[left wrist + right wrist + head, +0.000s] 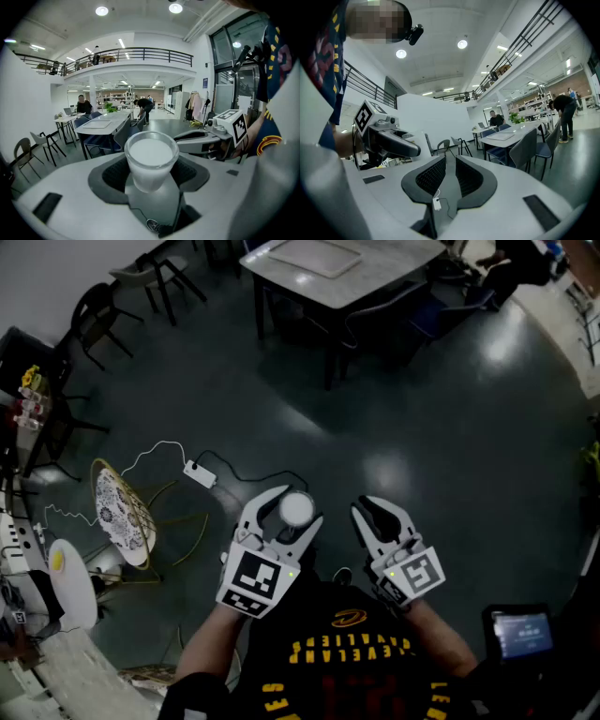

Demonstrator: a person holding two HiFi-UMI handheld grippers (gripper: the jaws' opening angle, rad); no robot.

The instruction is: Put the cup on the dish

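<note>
Head view, near to far:

1. Left gripper point(296, 506): jaws spread wide and clamped on the cup point(151, 158). The pads press its lower, narrower body from both sides, and the thick rim stands clear above them. The cup is carried upright in the air just ahead of the person's chest, over bare floor point(450, 427).
2. Cup, handling (judged): translucent wall, glass or hard plastic. It looks stiff, smooth, likely slippery and likely to chip if knocked, and probably light. The best hold is where it is held now, low on the body under the rim, which leaves the base free to set down.
3. Cup, contents: the inside shows flat white close to the rim. Whether this is liquid or a frosted bottom cannot be told, so it is best kept level.
4. Right gripper point(450, 164): jaws drawn nearly together with a narrow slit between them and nothing in it. It is held level just beside the left one.
5. Patterned plate point(120, 512): it sits on a gold wire stand, left of the grippers and apart from them. Nothing is seen on it.
6. White dish point(73, 589): further left, it holds one small yellow item point(57, 562). Which of the two is the intended dish cannot be told.
7. Table point(375, 282), far: it bears a flat tray point(314, 257), with dark chairs point(94, 320) around it
</note>
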